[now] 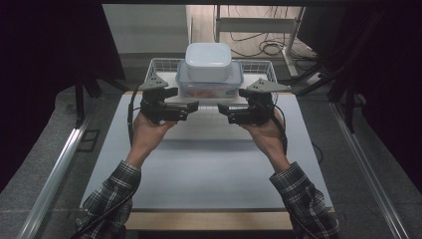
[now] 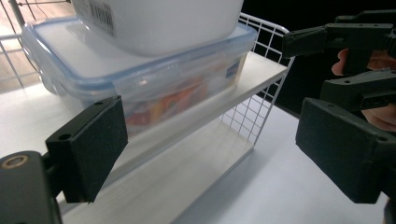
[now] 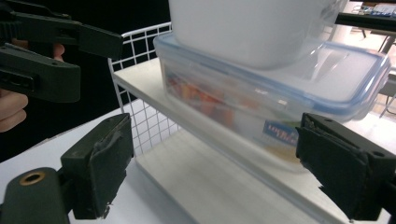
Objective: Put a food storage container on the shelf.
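Observation:
A clear food container with a blue-rimmed lid stands on the upper board of a white wire rack at the table's far edge. A white tub sits on its lid. My left gripper and right gripper face each other just in front of the rack, a little below the container. In the left gripper view the container and tub lie beyond my open left gripper. In the right gripper view the container lies beyond my open right gripper. Neither holds anything.
The white table top stretches toward the person, whose forearms in plaid sleeves come in from below. Metal rails run along both sides. Cables lie on the floor behind the rack. Dark curtains close off left and right.

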`<action>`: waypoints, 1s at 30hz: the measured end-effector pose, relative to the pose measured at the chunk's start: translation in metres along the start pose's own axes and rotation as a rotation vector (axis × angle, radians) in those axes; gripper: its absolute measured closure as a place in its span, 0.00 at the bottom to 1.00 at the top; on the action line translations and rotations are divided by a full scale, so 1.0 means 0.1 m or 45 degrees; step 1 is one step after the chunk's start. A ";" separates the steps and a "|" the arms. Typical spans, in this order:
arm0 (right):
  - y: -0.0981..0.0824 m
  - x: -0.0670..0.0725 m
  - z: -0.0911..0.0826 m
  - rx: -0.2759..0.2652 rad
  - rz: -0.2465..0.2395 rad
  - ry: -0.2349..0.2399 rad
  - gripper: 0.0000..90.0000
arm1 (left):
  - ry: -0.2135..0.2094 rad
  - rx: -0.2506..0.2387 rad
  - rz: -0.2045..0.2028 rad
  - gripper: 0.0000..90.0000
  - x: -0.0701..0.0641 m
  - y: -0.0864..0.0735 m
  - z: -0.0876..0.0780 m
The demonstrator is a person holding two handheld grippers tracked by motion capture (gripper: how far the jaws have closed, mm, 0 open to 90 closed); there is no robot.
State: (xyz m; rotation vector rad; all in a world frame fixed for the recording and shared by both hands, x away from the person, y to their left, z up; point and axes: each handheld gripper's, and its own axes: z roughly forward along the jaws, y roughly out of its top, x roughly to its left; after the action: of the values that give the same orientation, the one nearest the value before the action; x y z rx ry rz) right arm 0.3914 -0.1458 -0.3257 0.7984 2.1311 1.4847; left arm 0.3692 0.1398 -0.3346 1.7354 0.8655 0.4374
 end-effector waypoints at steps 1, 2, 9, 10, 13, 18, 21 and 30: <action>-0.02 0.00 0.00 0.005 -0.001 0.002 0.12 | -0.006 0.006 0.002 0.10 0.00 -0.03 0.00; -0.04 0.01 -0.01 0.011 0.000 0.004 0.12 | -0.007 0.007 0.002 0.09 -0.01 -0.05 0.00; -0.17 0.02 -0.04 0.032 0.008 0.015 0.10 | -0.025 0.039 0.017 0.08 -0.04 -0.24 0.01; -0.19 0.03 -0.05 0.037 0.007 0.018 0.10 | -0.026 0.045 0.019 0.08 -0.05 -0.26 0.01; -0.25 0.05 -0.06 0.047 -0.001 0.024 0.10 | -0.029 0.060 0.027 0.07 -0.07 -0.35 0.02; -0.40 0.08 -0.05 0.074 0.003 0.034 0.09 | -0.028 0.078 0.041 0.07 -0.11 -0.50 0.03; -0.51 0.09 -0.03 0.096 0.000 0.037 0.08 | -0.022 0.094 0.055 0.06 -0.14 -0.61 0.05; -0.76 0.08 -0.02 0.127 0.024 0.048 0.06 | -0.040 0.122 0.032 0.06 -0.17 -0.91 0.13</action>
State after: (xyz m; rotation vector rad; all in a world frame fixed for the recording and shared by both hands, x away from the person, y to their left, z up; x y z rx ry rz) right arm 0.3674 -0.1621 -0.3962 0.8340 2.2466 1.4224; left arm 0.3364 0.1318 -0.4214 1.8375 0.8550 0.3895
